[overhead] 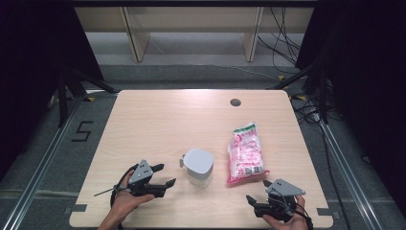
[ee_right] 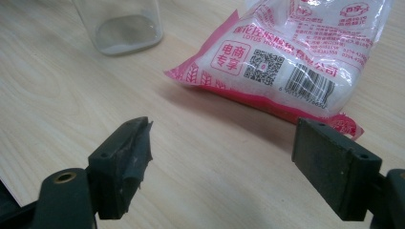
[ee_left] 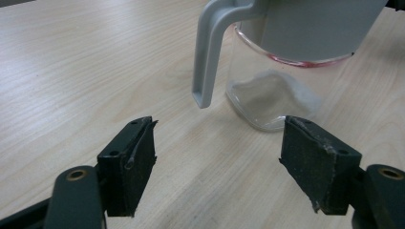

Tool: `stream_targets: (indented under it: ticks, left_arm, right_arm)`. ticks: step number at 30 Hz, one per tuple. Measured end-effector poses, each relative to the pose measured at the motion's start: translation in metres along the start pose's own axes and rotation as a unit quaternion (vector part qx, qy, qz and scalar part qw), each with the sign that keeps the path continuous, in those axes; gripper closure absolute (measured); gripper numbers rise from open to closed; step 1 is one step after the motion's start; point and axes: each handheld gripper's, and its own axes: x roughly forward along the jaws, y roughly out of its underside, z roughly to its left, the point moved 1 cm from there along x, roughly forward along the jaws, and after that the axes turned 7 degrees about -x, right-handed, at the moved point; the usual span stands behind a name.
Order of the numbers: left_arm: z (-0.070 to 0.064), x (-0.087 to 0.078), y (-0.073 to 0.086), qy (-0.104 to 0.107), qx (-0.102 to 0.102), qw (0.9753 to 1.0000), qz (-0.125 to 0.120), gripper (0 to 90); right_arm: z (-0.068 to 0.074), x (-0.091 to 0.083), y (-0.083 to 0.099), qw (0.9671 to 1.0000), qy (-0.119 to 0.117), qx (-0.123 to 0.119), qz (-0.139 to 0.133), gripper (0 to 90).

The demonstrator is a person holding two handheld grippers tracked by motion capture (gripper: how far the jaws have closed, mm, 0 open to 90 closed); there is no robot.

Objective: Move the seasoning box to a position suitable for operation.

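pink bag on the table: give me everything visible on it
The pink bag is a sealed plastic pouch, pink at the edges with a clear middle showing white contents. Red Chinese print, a QR code and a barcode mark its face. It lies flat on the wooden table, right of the lidded jar, apart from it. Nothing grips it; the right gripper sits just short of its near end, jaws open.
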Motion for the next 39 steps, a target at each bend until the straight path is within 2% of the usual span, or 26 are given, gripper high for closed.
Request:
stream_targets:
  ticks: [10, 13, 15, 16, 17, 20, 22, 24, 26, 27, 29, 31, 32, 34, 37, 39]
  left_arm:
    - [-0.001, 0.001, -0.001, -0.007, -0.001, 1.0000, 0.002, 27.0]
    - [-0.001, 0.001, -0.003, -0.006, -0.002, 1.0000, 0.003, 27.0]
    - [-0.001, 0.001, -0.003, -0.009, -0.004, 1.0000, 0.002, 27.0]
    - [-0.001, 0.002, -0.006, -0.009, 0.001, 0.9999, 0.006, 27.2]
    - [-0.001, 0.003, -0.007, -0.003, 0.001, 1.0000, 0.002, 27.5]
    - [-0.001, 0.005, -0.014, -0.004, 0.007, 1.0000, -0.004, 28.3]
    - [0.000, 0.007, -0.019, 0.004, 0.018, 0.9998, -0.008, 29.2]
    - [0.003, 0.012, -0.023, 0.015, 0.017, 0.9995, -0.021, 30.4]
    - [0.006, 0.019, -0.024, 0.023, 0.018, 0.9994, -0.019, 34.8]
    - [0.007, 0.022, -0.024, 0.026, 0.021, 0.9993, -0.017, 34.8]
    - [0.010, 0.027, -0.023, 0.024, 0.020, 0.9994, -0.014, 34.6]
    - [0.011, 0.029, -0.024, 0.025, 0.017, 0.9995, -0.011, 35.1]
    - [0.012, 0.030, -0.025, 0.030, 0.017, 0.9993, -0.014, 36.3]
    - [0.015, 0.032, -0.027, 0.029, 0.015, 0.9994, -0.012, 37.0]
    - [0.018, 0.036, -0.029, 0.028, 0.015, 0.9993, -0.017, 41.4]
    - [0.019, 0.039, -0.029, 0.036, 0.013, 0.9992, -0.015, 47.2]
  right_arm:
    - [0.000, 0.000, 0.000, 1.0000, -0.001, 0.001, 0.000, 21.8]
    - [-0.001, 0.000, 0.000, 1.0000, 0.002, -0.007, -0.006, 21.8]
    - [-0.002, 0.001, 0.000, 0.9999, -0.013, -0.006, 0.002, 21.7]
    - [-0.002, 0.002, 0.001, 0.9999, 0.002, -0.011, -0.005, 21.7]
    - [-0.002, 0.002, 0.001, 0.9999, -0.001, -0.012, -0.004, 21.7]
    - [-0.003, 0.002, 0.001, 1.0000, -0.009, 0.001, 0.002, 21.6]
    - [-0.003, 0.003, 0.002, 1.0000, -0.003, 0.007, 0.002, 21.5]
    - [-0.003, 0.002, 0.002, 1.0000, 0.000, 0.000, -0.001, 21.6]
    - [-0.003, 0.001, 0.002, 1.0000, -0.005, 0.000, -0.004, 21.6]
    - [-0.002, 0.000, 0.001, 1.0000, 0.001, -0.003, -0.007, 21.7]
    - [-0.001, -0.001, 0.001, 1.0000, 0.000, 0.001, -0.002, 21.7]
    - [-0.001, 0.001, 0.001, 0.9999, -0.013, 0.000, 0.003, 21.7]
    - [-0.001, 0.001, 0.001, 1.0000, 0.000, 0.000, 0.000, 21.7]
    - [0.000, 0.001, 0.001, 1.0000, -0.002, 0.003, 0.001, 21.6]
    - [0.000, 0.002, 0.001, 1.0000, -0.002, 0.002, 0.000, 21.6]
    - [0.000, 0.002, 0.001, 1.0000, -0.003, 0.004, 0.002, 21.6]
